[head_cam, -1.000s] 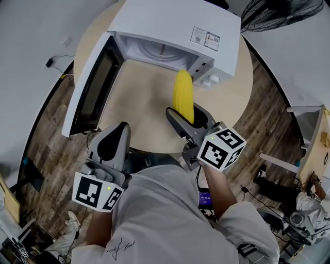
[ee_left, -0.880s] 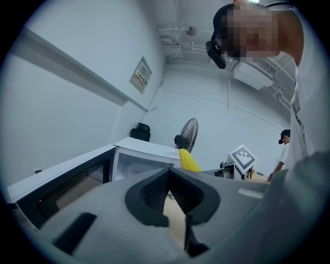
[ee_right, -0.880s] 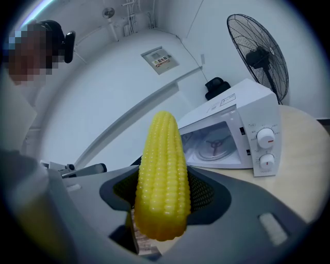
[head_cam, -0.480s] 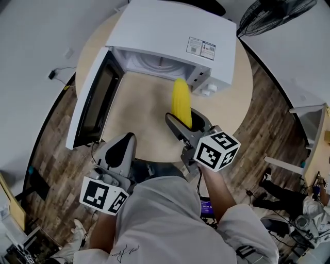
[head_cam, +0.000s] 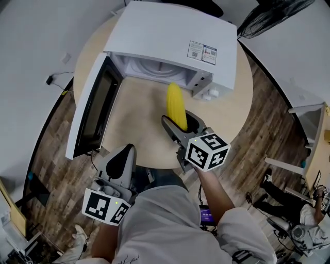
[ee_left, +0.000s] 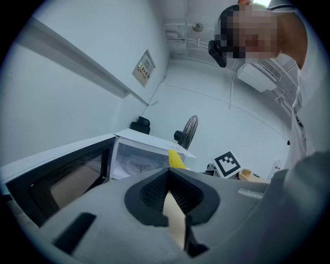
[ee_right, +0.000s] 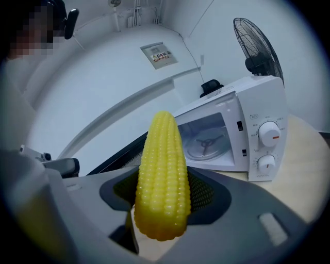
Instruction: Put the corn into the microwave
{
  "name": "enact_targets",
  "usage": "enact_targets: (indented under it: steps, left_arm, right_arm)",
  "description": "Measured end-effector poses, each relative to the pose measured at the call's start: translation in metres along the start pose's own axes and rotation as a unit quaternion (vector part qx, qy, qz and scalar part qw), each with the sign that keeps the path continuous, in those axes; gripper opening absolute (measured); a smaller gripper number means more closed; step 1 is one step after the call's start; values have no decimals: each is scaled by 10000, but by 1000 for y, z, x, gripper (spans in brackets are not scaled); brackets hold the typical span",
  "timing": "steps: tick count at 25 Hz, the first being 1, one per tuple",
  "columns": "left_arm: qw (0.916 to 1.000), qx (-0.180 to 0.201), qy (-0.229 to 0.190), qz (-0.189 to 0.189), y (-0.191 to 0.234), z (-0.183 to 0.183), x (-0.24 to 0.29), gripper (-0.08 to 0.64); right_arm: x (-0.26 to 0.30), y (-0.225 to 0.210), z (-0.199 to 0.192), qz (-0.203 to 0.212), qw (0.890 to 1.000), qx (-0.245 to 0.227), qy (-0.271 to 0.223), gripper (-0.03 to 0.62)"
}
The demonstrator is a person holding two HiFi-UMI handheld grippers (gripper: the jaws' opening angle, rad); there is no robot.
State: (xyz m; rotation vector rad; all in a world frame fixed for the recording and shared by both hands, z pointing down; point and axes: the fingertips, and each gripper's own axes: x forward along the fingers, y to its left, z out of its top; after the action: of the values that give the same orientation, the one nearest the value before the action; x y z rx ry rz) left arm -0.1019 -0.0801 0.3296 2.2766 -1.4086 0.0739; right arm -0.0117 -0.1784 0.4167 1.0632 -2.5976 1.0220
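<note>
Round wooden table [head_cam: 135,116] on a plank floor [head_cam: 49,147], and a white microwave [head_cam: 172,33] sitting at the far side of it. Its door [head_cam: 92,108] is swung wide open to the left, so I'm looking straight into the cavity, with the glass turntable [ee_right: 205,145] showing in the right gripper view and two dials [ee_right: 270,134] down the front panel. There's a fan [head_cam: 276,14] standing off beyond the table's right edge.

The right gripper [head_cam: 181,122] has its jaws clamped on the corn [head_cam: 176,105], one dark pad on each side of the fat end. The cob juts out past the jaws, its pointed tip aimed up and toward the microwave. It sits over the table, just short of the opening and toward the control-panel side; it's not inside yet.

The left gripper [head_cam: 122,154] hangs at the near edge of the table, below the open door. Its jaws are together at the tips with nothing between them.
</note>
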Motion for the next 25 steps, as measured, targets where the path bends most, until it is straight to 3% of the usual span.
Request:
enact_targets:
  steps: [12,25]
  left_arm:
    - [9994,-56,196,292,22,-12,-19,-9]
    - [9992,-117,342,149,25,-21,-19,-8]
  right_arm:
    - [47,-33,-18,-502,9986,-50,182,263]
    - [85,-67,-12,-992,9946,-176,245,264]
